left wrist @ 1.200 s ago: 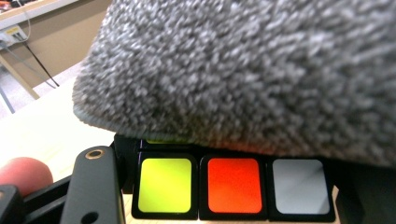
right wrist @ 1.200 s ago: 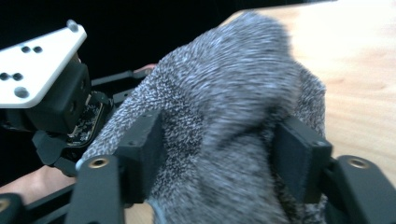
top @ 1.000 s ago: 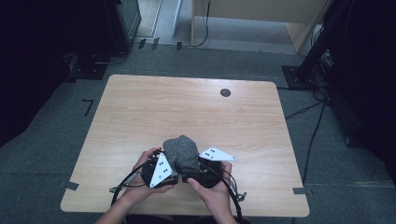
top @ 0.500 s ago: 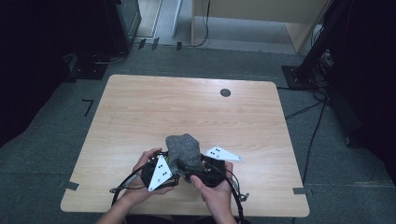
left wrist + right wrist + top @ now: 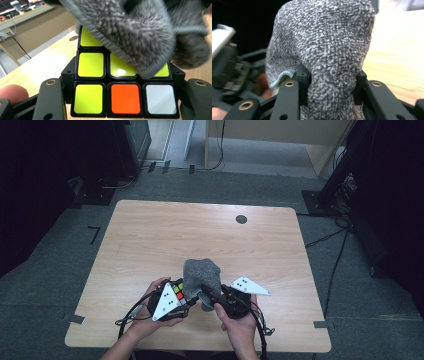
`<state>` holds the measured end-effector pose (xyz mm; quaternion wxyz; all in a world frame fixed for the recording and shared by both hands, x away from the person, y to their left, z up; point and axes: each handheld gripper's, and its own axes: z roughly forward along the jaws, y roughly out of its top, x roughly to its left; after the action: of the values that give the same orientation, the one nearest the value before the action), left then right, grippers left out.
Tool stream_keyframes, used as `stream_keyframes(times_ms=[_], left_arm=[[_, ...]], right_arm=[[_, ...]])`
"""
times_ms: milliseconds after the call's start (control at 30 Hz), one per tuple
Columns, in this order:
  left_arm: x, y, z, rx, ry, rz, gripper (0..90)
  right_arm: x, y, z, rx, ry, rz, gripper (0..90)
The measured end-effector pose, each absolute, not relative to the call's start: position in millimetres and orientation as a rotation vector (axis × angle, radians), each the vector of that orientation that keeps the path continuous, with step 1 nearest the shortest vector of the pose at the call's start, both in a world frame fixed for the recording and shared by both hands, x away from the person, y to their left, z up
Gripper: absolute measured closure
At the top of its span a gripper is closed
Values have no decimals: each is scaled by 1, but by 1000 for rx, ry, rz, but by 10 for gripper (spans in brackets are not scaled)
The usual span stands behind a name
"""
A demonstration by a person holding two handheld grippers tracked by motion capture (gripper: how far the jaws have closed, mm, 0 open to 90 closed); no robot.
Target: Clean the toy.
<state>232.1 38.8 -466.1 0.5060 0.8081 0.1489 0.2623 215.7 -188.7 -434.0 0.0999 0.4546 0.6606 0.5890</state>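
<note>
Draping over the top of the puzzle cube (image 5: 125, 98), the grey cloth (image 5: 201, 276) is now being squeezed between the jaws of the right gripper (image 5: 206, 292), which have just been closing on it; in the earlier high views the cloth was sitting as a looser mound between the two hands, and it is now standing taller and bunching ahead of the right gripper's tips. In the right gripper view the cloth (image 5: 324, 50) is filling the gap between both pads, so I judge the grip is taking hold and wiping the cube can begin. The left gripper (image 5: 181, 299) is holding the cube (image 5: 178, 290) clamped between its jaws, just beside the right gripper and near the table's (image 5: 150, 235) front edge. The cube is presenting a mostly yellow face toward the left gripper's camera, bottom row yellow, orange, white. The cloth's long axis is running away from the right gripper's jaws, rising ahead of them, with its lower hem curling toward the cube.
</note>
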Motion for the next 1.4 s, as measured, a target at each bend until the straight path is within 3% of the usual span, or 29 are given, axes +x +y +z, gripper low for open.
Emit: stream_keyframes(times_ms=[433, 600, 933, 1400], left_arm=[[229, 44, -456, 1903, 349, 607, 341], [231, 52, -445, 1802, 376, 548, 342], [234, 49, -456, 1883, 373, 536, 342], [232, 49, -451, 1870, 344, 512, 342]], right_arm=[[221, -188, -455, 1334, 1922, 1625, 640], [222, -183, -463, 1296, 1987, 1446, 605], [208, -189, -431, 1171, 1890, 1670, 639], [216, -188, -447, 1216, 1954, 1550, 638]])
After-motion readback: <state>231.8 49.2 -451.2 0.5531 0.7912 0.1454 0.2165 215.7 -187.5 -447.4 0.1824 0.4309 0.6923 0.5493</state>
